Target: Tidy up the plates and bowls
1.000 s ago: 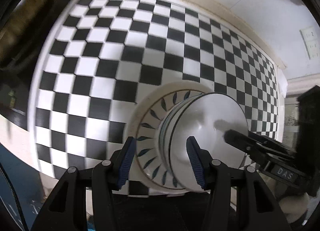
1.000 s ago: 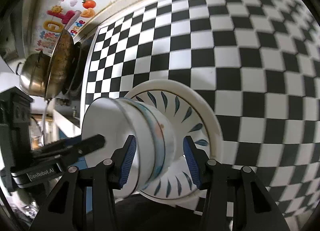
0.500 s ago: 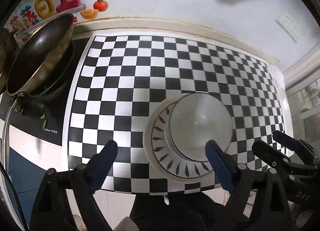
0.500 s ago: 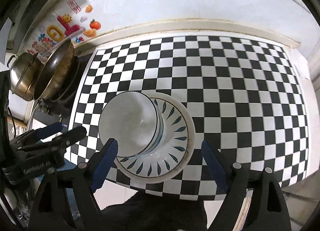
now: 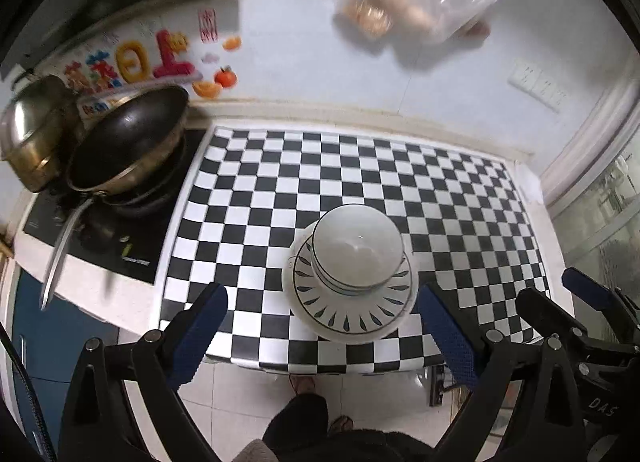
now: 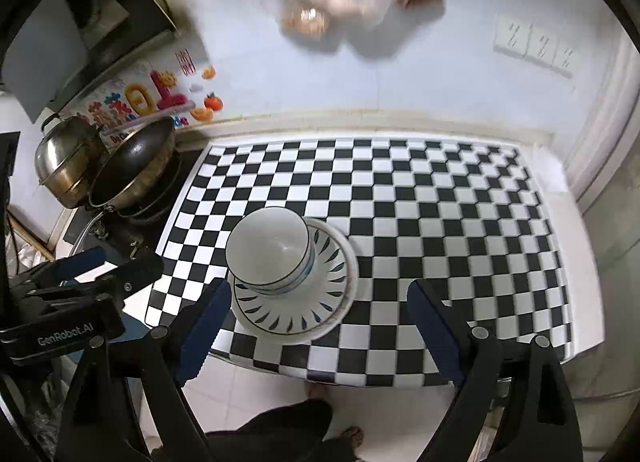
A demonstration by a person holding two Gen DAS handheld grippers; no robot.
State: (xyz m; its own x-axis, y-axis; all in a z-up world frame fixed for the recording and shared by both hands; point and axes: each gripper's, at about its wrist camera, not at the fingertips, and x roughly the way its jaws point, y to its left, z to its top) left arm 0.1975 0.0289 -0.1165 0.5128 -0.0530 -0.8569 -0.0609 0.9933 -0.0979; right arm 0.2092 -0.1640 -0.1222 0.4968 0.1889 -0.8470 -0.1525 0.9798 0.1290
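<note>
A stack of white bowls (image 5: 357,247) sits on a white plate with a dark leaf pattern (image 5: 349,312), near the front edge of the checkered counter (image 5: 440,190). The bowls (image 6: 271,246) and the plate (image 6: 292,308) also show in the right wrist view. My left gripper (image 5: 326,336) is wide open and empty, held high above and in front of the stack. My right gripper (image 6: 320,326) is wide open and empty, also high and back from the stack. The right gripper shows at the lower right of the left wrist view (image 5: 572,310), and the left gripper shows at the left of the right wrist view (image 6: 80,274).
A dark wok (image 5: 128,142) and a steel pot (image 5: 36,130) stand on the stove at the left. A plastic bag of eggs (image 5: 400,2) hangs on the back wall. The tiled floor (image 5: 240,414) and the person's feet show below the counter edge.
Both grippers opened wide, let go of the bowl stack and pulled up and back. The stack now rests on the plate.
</note>
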